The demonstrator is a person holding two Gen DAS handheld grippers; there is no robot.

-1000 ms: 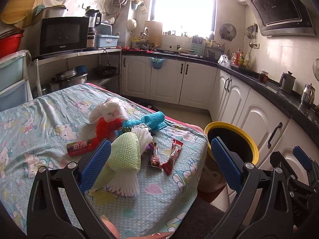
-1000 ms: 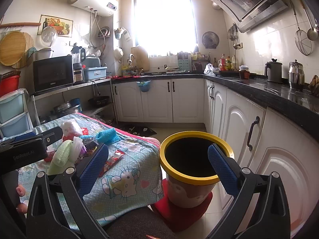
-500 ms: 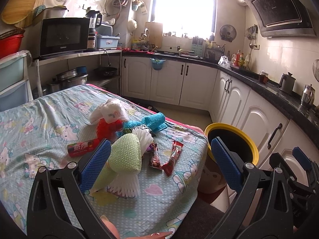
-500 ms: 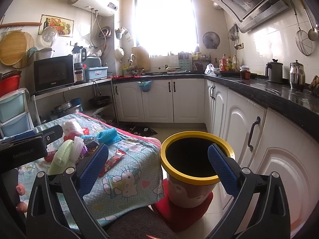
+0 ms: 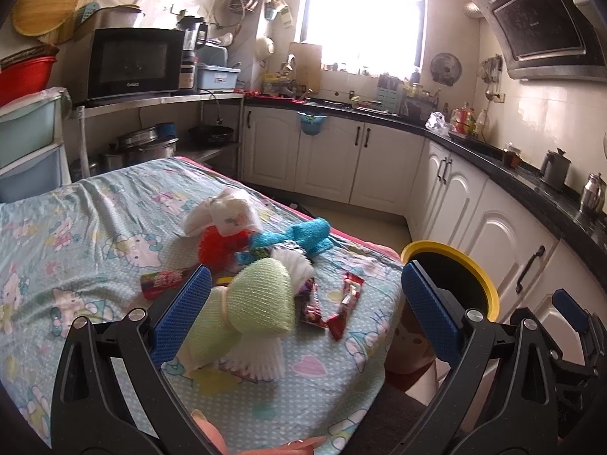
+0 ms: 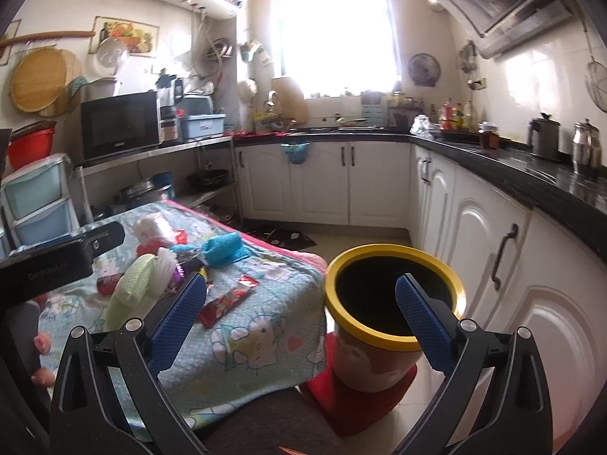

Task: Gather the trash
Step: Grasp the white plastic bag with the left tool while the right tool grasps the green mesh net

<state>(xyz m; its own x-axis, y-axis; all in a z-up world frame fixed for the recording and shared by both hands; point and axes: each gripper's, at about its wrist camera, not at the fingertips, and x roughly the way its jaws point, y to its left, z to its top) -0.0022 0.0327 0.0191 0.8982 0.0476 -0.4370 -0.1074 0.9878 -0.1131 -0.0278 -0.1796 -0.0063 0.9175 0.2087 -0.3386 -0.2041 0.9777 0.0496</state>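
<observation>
Plainly, the trash lies heaped on a table under a pale blue cartoon-print cloth (image 5: 95, 227), ahead of the left gripper (image 5: 303, 303), whose blue-padded jaws stand wide apart and hold nothing; nearest its left finger sits a pale green foam net (image 5: 261, 303) over a white foam net (image 5: 261, 364), and between the fingers lie two red snack wrappers (image 5: 347, 303), side by side; farther ahead are one red pompom-like scrubber (image 5: 220, 244), one turquoise cloth (image 5: 307, 233), one crumpled white bag (image 5: 224, 214), and one red tube-shaped packet (image 5: 165, 280) just beyond the left pad; the right gripper (image 6: 301, 311) also has its jaws wide apart and empty, and between its fingers stands one bin with a yellow rim (image 6: 394, 299), black inside, on a red base, off the table's edge and beside white cabinets (image 6: 493, 265); the right wrist view shows the whole bin, its printed body and the floor, while the left wrist view shows only part of the rim beyond its right finger; the left wrist view shows the heap from above, item by item, whereas the right wrist view sees it low and sidelong, to the left of its left finger, partly behind the black body of the other gripper; fingertips of a hand (image 6: 41, 341) show at the lower left there.
</observation>
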